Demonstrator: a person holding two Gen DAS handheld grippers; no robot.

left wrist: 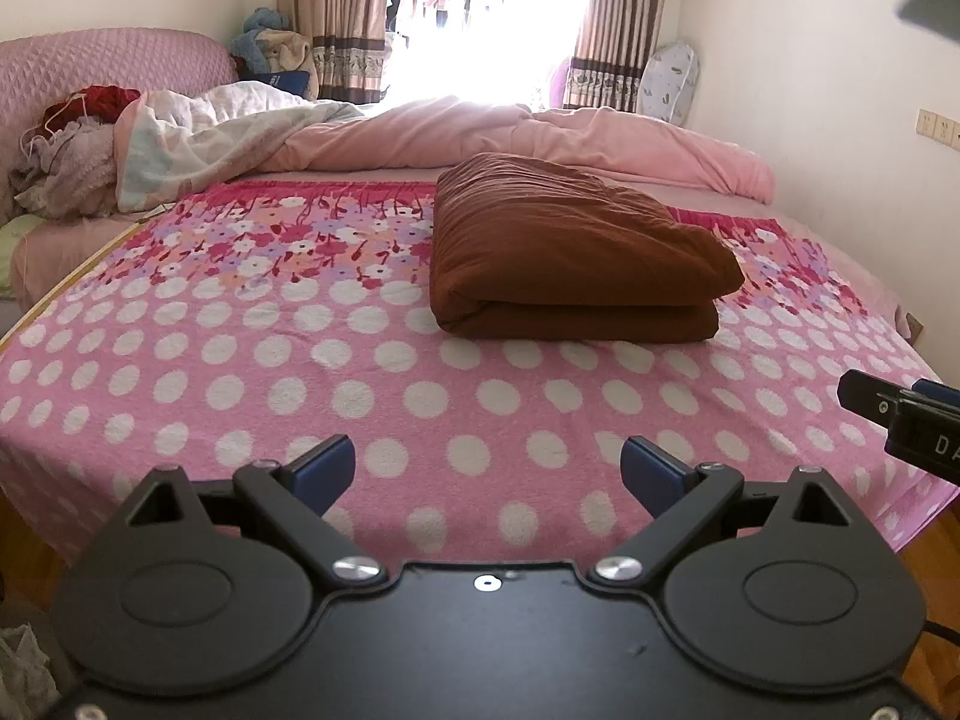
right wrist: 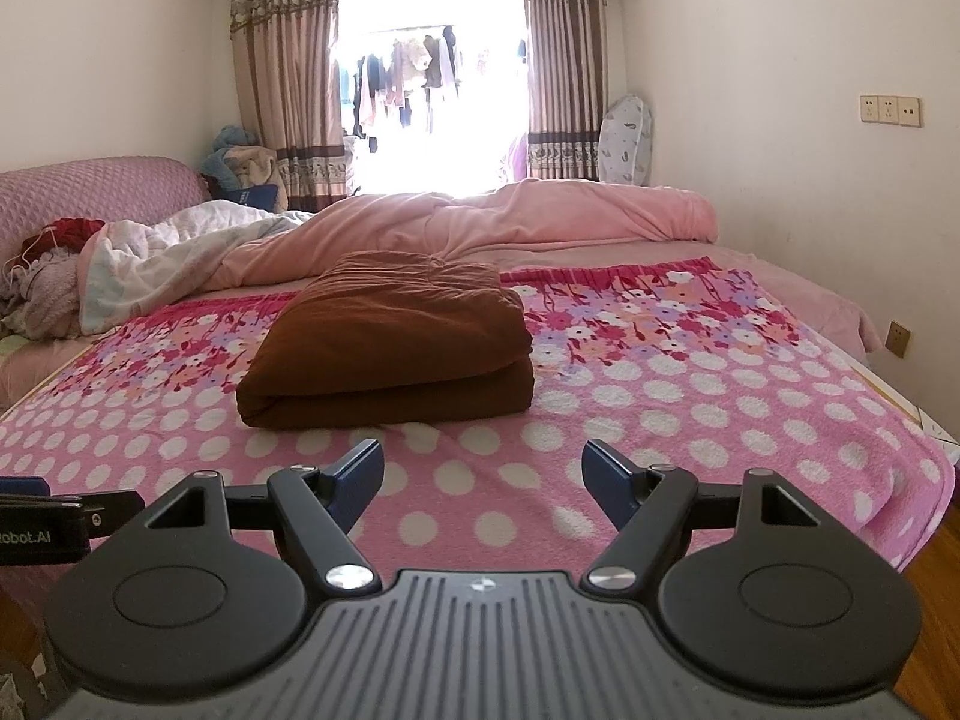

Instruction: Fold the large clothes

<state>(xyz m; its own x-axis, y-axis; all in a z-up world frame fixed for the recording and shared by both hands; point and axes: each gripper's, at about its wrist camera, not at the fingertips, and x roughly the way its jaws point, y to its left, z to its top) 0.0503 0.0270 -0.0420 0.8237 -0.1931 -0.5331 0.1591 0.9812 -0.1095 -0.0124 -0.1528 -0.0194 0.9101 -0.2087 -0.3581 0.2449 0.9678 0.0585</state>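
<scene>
Pink covers nearly everything on the bed (left wrist: 852, 222): a pale mattress sheet underneath, and over its near half a terry blanket (left wrist: 360, 372) with white polka dots toward the foot and a band of red, white and lilac flowers further up.

Along the far side of the mattress lies a rumpled pink duvet (left wrist: 540, 138), running from near the right wall to a crumpled white quilt (left wrist: 198, 126) on the left. Beyond that, against the quilted pink headboard (left wrist: 108, 60), a heap of loose laundry (left wrist: 66, 162), red and greyish.

Behind the bed, striped brown-and-beige curtains (right wrist: 282, 90) frame a bright, overexposed window (right wrist: 432, 78); clothes hang outside it.

Task item: brown garment (left wrist: 558, 240), folded into a thick rectangular bundle, two layers visible at the near edge. It sits on the blanket, straddling the line where dots meet flowers, roughly mid-bed. Nothing touches it.

Left gripper (left wrist: 487, 474): released, blue-padded fingers spread wide, nothing between them, held above the dotted blanket at the foot of the bed, well short of the bundle.

Right gripper (right wrist: 483, 480): same condition, fingers apart and empty, over the blanket just beside the left one. Each tool's tip shows at the edge of the other's view.

Wall sockets (right wrist: 890, 110) on the right wall.
</scene>
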